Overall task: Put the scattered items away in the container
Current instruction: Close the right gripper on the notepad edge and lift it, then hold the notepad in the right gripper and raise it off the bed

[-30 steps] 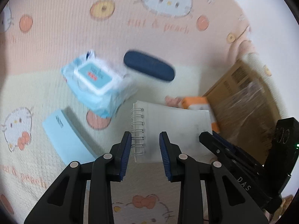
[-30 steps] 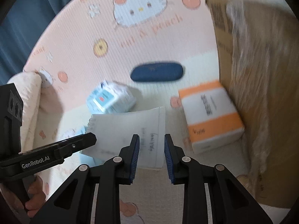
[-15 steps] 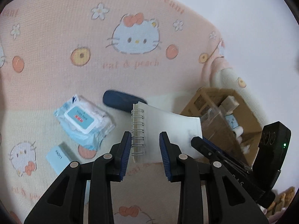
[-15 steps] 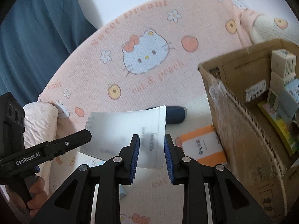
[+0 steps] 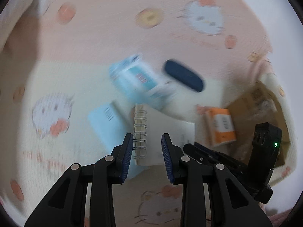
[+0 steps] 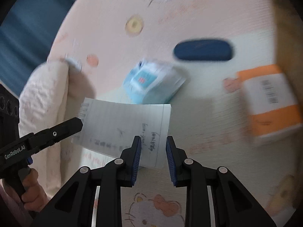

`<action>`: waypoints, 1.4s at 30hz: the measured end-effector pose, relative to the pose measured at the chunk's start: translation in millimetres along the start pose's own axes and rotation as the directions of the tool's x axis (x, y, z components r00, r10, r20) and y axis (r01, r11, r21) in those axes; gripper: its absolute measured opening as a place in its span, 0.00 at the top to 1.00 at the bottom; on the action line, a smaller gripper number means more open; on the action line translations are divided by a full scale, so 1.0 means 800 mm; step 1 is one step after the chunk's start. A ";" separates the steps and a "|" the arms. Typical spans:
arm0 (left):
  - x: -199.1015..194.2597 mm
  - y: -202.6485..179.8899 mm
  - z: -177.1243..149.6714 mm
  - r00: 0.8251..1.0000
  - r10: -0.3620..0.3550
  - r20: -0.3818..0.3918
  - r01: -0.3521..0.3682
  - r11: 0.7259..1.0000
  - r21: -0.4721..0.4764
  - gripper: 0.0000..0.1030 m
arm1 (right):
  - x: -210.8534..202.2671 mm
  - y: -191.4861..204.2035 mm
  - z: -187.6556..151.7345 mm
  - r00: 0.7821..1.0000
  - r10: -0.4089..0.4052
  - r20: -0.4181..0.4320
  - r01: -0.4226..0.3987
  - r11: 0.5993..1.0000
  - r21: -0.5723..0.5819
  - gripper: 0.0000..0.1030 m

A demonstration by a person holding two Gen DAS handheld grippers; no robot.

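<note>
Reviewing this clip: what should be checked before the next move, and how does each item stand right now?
1. Notebook sits between the fingers of the left gripper and the right gripper: ok.
2. Pads actually pressing on it: cannot tell.
3. Cardboard box in sight: ok, at the right edge of the left wrist view.
4. Box opening free to take the notebook: cannot tell.
5. Sharp view for aiming: not ok, both views are blurred.
6. Other items packed: not ok; wipes pack, dark case, orange box and blue box lie outside.
</note>
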State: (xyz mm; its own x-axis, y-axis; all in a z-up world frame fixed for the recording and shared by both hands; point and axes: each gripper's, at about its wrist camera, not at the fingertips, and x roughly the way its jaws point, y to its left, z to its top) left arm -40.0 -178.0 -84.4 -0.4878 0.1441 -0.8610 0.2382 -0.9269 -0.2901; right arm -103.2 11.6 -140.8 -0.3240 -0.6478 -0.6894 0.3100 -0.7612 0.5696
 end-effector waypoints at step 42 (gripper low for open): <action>0.024 0.133 -0.024 0.992 -0.069 -0.102 0.033 0.946 -0.323 0.62 | 0.072 -0.071 -0.027 0.957 0.273 -0.096 -0.229 0.917 0.327 0.72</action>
State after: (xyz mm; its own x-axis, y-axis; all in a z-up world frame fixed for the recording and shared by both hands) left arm -7.6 -267.0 -139.5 -0.4146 0.2427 -0.8770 0.4810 -0.7597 -0.4377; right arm -120.1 18.1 -222.7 -0.1399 -0.8250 -0.5475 0.0661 -0.5595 0.8262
